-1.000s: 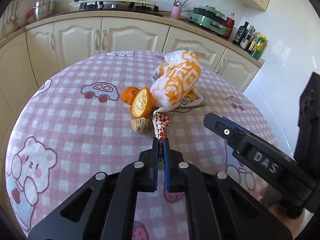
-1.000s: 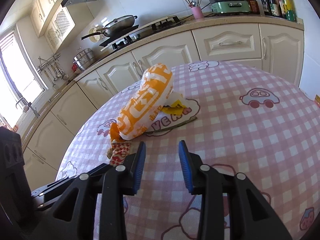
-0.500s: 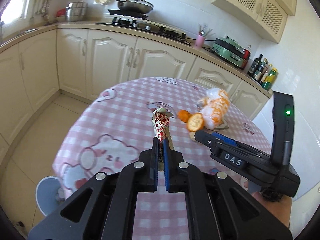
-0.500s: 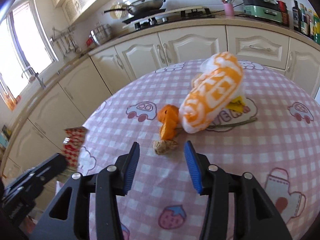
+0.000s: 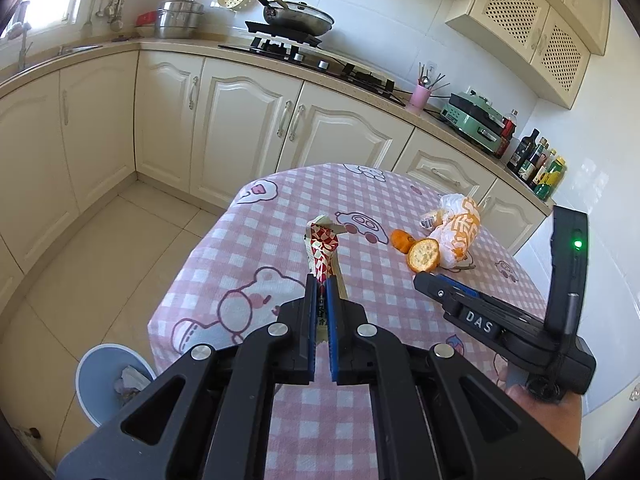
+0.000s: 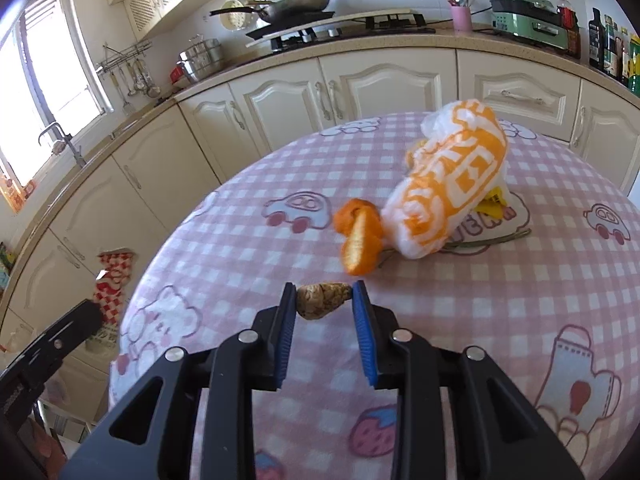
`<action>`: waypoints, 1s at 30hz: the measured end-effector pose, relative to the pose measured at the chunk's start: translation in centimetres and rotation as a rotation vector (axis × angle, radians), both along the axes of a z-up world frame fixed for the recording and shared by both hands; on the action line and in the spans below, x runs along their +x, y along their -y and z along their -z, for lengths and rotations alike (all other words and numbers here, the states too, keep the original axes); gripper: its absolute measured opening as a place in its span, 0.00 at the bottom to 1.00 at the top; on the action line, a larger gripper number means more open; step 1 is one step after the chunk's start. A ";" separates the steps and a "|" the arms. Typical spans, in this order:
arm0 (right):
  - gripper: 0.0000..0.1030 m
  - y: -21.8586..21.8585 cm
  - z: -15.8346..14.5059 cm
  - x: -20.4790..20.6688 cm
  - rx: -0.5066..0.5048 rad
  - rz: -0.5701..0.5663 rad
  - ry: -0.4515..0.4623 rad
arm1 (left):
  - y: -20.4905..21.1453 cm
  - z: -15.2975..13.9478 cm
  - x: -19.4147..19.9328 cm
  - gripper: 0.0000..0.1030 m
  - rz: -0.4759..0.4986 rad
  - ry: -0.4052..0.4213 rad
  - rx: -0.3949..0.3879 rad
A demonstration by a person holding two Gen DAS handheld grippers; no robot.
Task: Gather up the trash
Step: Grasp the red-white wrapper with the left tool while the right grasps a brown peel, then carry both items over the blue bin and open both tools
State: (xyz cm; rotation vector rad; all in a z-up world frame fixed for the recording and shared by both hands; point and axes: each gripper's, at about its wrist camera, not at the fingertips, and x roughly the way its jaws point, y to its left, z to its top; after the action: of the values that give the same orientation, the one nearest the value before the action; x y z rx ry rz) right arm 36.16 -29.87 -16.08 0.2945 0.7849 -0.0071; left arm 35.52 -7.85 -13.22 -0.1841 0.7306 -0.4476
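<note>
Over the near edge of the pink-checked bench (image 5: 280, 216), the left hand-held gripper (image 5: 321, 288) is clamped on a red-and-white checked wrapper (image 5: 322, 254), which stands up out of the jaws, off the cloth. Down at about eight o'clock in the left wrist view, a pale blue bin (image 5: 105, 376) sits on the floor with some rubbish already inside; I judge it the wrapper's destination.

The right hand-held gripper (image 6: 325, 300) is on the bench with its jaws closing around a small brown, lumpy scrap (image 6: 322, 299). The pads look to be just meeting its two ends, though I cannot tell whether they press firmly yet. Beyond it, toward one o'clock in the right wrist view, lie the orange peels (image 6: 360, 236) and, touching them, the orange-and-white plastic bag (image 6: 452, 196), with thin green stems (image 6: 488, 239) and a yellow scrap (image 6: 494, 204) poking out beneath it.

Risks as I see them: the scrap is tapered and held only at the fingertips, so an uneven squeeze could pop it forward out of the jaws or roll it toward the peels. The wrapper is gripped low and stands tall and floppy; a quick swing toward the bin might let it slip out, or a release off-centre could drop it on the floor beside the rim.
</note>
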 end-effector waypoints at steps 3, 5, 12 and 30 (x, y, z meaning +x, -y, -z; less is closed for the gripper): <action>0.27 -2.5 -0.9 -0.7 0.021 -0.052 0.030 | -1.4 0.1 -0.2 0.03 -0.024 0.000 -0.004; 0.27 -4.2 -1.4 -0.7 0.029 -0.085 0.044 | -2.7 0.1 -0.4 0.03 -0.045 -0.001 -0.004; 0.27 -12.4 -2.6 -0.5 0.065 -0.251 0.077 | -8.7 0.8 -1.6 0.03 -0.152 -0.013 0.000; 0.27 -33.0 0.9 1.5 0.082 -0.573 0.020 | -23.8 5.8 -2.1 0.03 -0.456 -0.136 0.030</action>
State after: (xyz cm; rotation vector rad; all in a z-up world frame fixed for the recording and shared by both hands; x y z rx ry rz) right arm 37.67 3.14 -16.94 0.1386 0.8289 0.5675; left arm 33.39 15.98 -19.01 -0.3457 0.8005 0.0107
